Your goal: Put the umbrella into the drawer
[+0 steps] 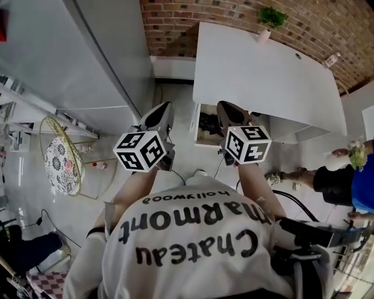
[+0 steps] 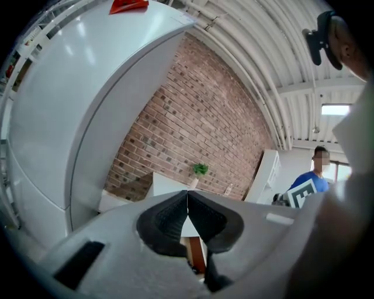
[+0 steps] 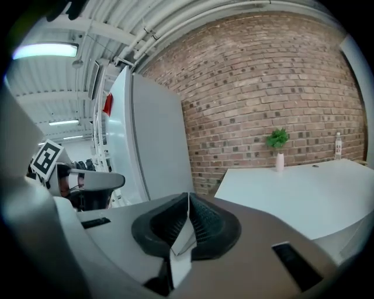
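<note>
Desk [image 1: 263, 70] drawer [image 1: 201, 139] — umbrella [image 1: 207, 122] inside, axis unclear

The scene contained two grippers: one left gripper [image 2: 187, 201] and one right gripper [image 3: 187, 204]. Furniture comprised one table [image 1: 263, 76], one drawer [image 1: 201, 139] and one hanging chair [image 1: 61, 157]. The table carried one potted plant [image 1: 272, 17] and one bottle [image 1: 333, 59]. One bystander [image 1: 350, 181] was present.

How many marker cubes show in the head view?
2. One cube is on the left gripper, the other on the right gripper. None seems hidden.
</note>
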Motion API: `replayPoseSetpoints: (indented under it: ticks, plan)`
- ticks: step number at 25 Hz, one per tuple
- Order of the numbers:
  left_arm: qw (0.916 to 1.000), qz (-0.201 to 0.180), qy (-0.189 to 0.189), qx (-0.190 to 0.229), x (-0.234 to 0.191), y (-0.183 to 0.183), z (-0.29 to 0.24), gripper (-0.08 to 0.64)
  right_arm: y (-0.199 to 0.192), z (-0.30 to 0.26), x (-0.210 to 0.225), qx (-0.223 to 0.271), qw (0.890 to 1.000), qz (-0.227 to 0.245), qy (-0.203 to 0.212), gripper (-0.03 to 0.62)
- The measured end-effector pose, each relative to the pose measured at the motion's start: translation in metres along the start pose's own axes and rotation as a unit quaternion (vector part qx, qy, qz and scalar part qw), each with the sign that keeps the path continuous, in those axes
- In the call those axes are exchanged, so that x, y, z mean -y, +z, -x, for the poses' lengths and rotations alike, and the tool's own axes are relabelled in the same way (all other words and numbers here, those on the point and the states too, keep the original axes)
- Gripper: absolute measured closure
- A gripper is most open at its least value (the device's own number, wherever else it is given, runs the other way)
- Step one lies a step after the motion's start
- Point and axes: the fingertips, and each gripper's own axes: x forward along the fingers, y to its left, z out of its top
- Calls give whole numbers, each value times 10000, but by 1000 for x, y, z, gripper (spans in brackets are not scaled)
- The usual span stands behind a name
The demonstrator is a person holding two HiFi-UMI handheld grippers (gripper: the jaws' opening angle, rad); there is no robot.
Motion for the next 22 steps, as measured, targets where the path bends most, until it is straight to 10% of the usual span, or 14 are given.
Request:
replayPoseSetpoints:
  ticks: [22]
  plan:
    - [9982, -156, -544, -177, 37, -11, 28, 543, -16, 84, 15, 107, 9936, -191, -1108, 577]
